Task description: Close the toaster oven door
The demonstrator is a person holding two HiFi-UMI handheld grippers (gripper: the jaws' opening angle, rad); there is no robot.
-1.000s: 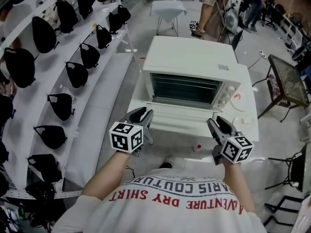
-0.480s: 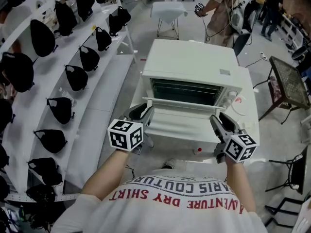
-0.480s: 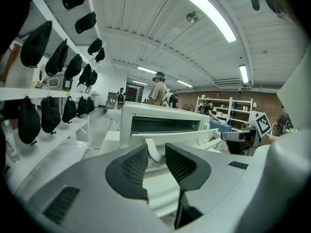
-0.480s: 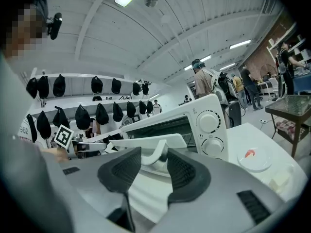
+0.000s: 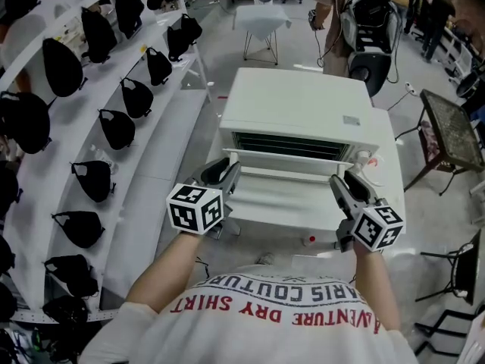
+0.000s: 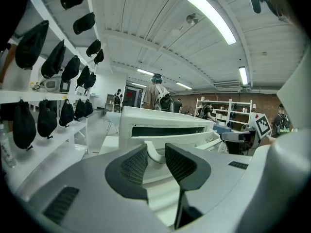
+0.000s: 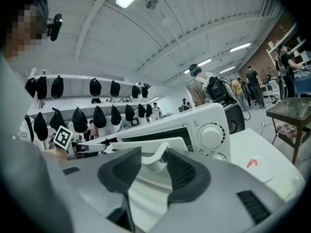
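Between right tongs (image 7: pixel 151 155), handle (image 7: pixel 154 161) pinched; overhead unclear.

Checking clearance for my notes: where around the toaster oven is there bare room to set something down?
Bare: the toaster oven top, and most of the table strip to its right. Crowded: the front, where the left gripper and right gripper hold the part-raised door by its handle.
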